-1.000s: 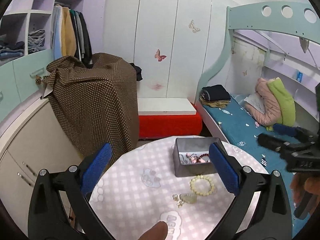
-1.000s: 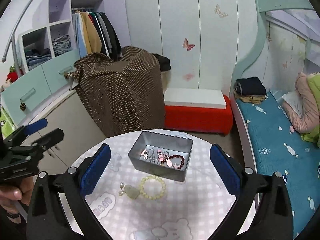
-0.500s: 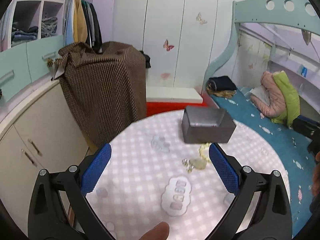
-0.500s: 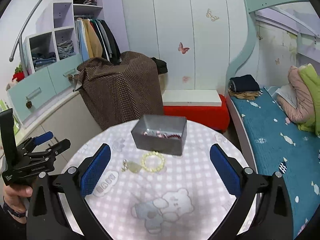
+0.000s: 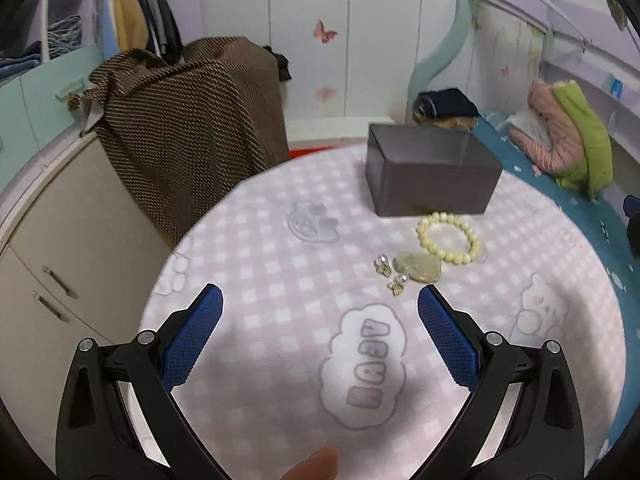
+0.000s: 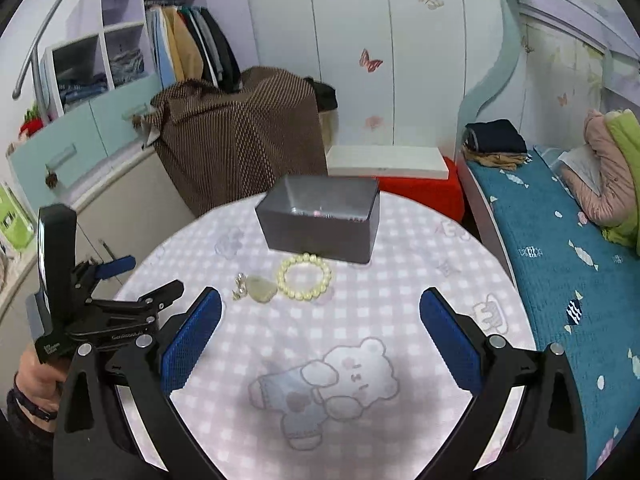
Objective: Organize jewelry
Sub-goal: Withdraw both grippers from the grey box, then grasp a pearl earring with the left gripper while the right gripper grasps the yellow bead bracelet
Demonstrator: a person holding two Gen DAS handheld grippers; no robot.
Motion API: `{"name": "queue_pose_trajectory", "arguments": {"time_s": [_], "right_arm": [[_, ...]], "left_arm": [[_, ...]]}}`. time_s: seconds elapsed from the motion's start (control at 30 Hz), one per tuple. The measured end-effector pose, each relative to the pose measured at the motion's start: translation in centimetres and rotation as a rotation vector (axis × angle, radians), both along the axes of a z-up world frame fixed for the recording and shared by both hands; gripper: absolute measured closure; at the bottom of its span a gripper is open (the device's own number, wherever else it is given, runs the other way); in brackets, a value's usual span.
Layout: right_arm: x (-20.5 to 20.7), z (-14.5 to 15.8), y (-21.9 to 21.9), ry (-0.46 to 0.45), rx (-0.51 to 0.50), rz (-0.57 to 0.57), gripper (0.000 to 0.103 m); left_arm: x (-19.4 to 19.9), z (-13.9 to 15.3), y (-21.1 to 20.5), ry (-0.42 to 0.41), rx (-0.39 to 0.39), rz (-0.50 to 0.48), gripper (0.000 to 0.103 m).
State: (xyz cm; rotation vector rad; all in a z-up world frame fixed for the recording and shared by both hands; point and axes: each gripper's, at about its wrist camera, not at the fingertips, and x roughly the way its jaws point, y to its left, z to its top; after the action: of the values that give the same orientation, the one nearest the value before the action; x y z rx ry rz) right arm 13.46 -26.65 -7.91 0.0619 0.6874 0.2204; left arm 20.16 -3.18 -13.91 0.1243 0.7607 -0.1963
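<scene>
Round worktop [image 5: 248,264] under pink checked cloth with cartoon prints. Going left to right in left wrist view: left gripper [image 5: 319,300] low over near edge, jaws spread wide, nothing between blue pads [image 5: 192,340]. Ahead and right of centre, two small silvery earrings [image 5: 390,276], touching or just beside pale green pendant [image 5: 418,266]. Just right of pendant, cream bead bracelet [image 5: 448,238] lying flat, its far side close to front wall of grey metal tin [image 5: 430,184]. Tin open-topped, at far side of worktop; contents hidden from this angle.

Right wrist view, same order: left gripper [image 6: 120,300] seen from side at left edge, held in a hand [image 6: 36,376], jaws apart and empty. Then earrings [image 6: 240,290], pendant [image 6: 262,288], bracelet [image 6: 306,278], all in a row in front of tin [image 6: 320,224]; a few small items just visible inside tin, too small to identify. Right gripper [image 6: 320,302] above near half of worktop, jaws wide open, holding nothing, bear print below. Bed [image 6: 560,248] with teal sheet to far right
</scene>
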Motion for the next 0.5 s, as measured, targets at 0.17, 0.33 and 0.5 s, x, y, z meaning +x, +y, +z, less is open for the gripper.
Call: {"name": "queue_pose_trajectory", "arguments": {"time_s": [0.17, 0.33, 0.5], "right_arm": [[1.2, -1.9, 0.2, 0.043, 0.007, 0.001, 0.007], [1.8, -3.0, 0.1, 0.072, 0.015, 0.007, 0.007], [2.1, -3.5, -0.3, 0.086, 0.024, 0.006, 0.007]], "left_arm": [[1.5, -2.2, -1.9, 0.046, 0.044, -0.042, 0.005], [3.4, -3.9, -3.5, 0.084, 0.082, -0.062, 0.005], [5.4, -5.4, -4.3, 0.135, 0.101, -0.05, 0.008]]}}
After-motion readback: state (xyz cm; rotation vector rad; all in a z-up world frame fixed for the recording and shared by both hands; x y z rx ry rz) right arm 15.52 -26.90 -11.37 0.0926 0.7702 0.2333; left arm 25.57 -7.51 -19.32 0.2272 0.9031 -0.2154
